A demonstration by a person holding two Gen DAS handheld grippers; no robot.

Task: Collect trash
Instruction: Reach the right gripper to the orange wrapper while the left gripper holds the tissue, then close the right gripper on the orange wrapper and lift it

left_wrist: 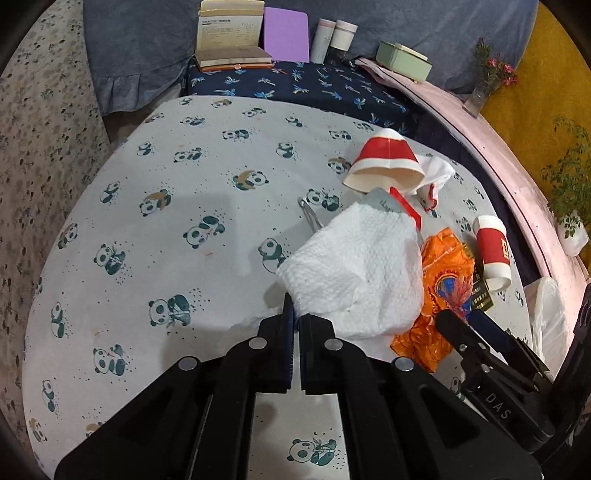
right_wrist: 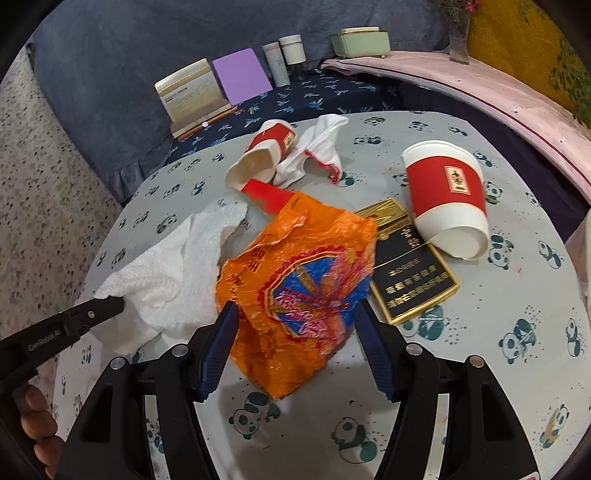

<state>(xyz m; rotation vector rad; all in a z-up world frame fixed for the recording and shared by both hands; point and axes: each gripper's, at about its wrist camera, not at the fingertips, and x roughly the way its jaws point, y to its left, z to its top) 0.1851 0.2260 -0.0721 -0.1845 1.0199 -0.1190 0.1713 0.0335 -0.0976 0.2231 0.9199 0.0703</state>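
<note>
On the panda-print tablecloth (left_wrist: 166,258) lies a heap of litter. My left gripper (left_wrist: 295,314) is shut on the near edge of a white paper towel (left_wrist: 362,273); the right wrist view shows it (right_wrist: 114,304) pinching the towel's (right_wrist: 166,273) left corner. My right gripper (right_wrist: 295,314) stands open, with a crumpled orange wrapper (right_wrist: 295,266) between its fingers. Around it lie a black-and-gold cigarette box (right_wrist: 413,280), two tipped red-and-white paper cups (right_wrist: 447,195) (right_wrist: 266,155), a white sock (right_wrist: 317,147) and a red card scrap (right_wrist: 269,195).
A small metal clip (left_wrist: 312,218) lies left of the towel. Behind the table stand an open book (left_wrist: 232,37), a purple pad (left_wrist: 286,35), two bottles (left_wrist: 332,37) and a green box (left_wrist: 402,59). A white bag (left_wrist: 550,314) sits at the right edge.
</note>
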